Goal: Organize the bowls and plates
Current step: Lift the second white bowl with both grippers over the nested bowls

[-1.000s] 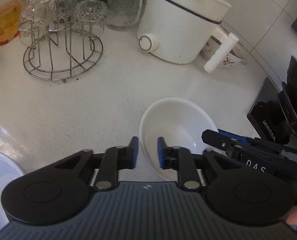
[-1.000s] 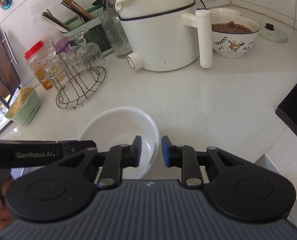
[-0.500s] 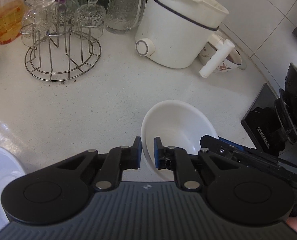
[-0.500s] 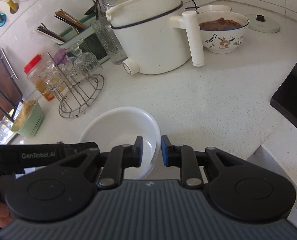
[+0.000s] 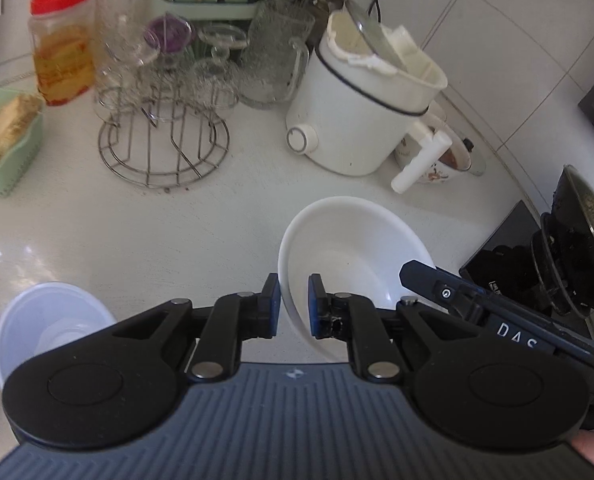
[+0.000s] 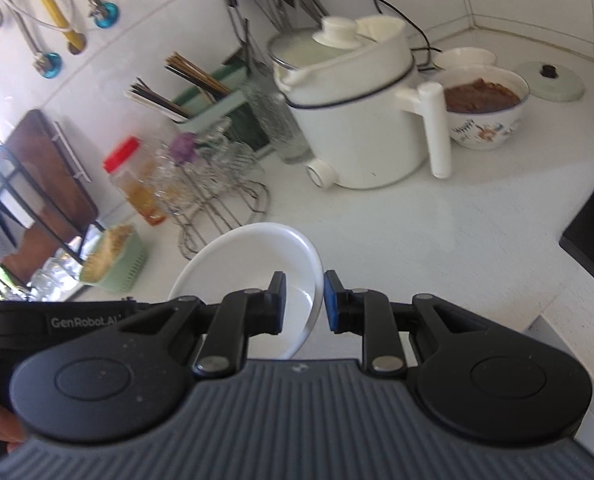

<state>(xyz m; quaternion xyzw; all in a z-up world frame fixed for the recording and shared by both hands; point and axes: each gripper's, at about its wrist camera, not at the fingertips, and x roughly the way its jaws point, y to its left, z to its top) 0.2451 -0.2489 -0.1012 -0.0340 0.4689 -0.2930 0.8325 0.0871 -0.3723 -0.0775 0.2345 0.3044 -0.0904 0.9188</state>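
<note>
Left wrist view: left tongs (image 5: pixel 293 306) and right tongs (image 6: pixel 305 302) clamp opposite rims of a white bowl (image 5: pixel 349 248) above the surface (image 5: pixel 137 224).

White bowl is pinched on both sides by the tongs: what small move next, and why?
Probably carry the white bowl level toward the clear plastic bowl at lower left. Left tongs and right tongs each clamp opposite rims, and the bowl looks tilted above the counter, so move both together.
</note>
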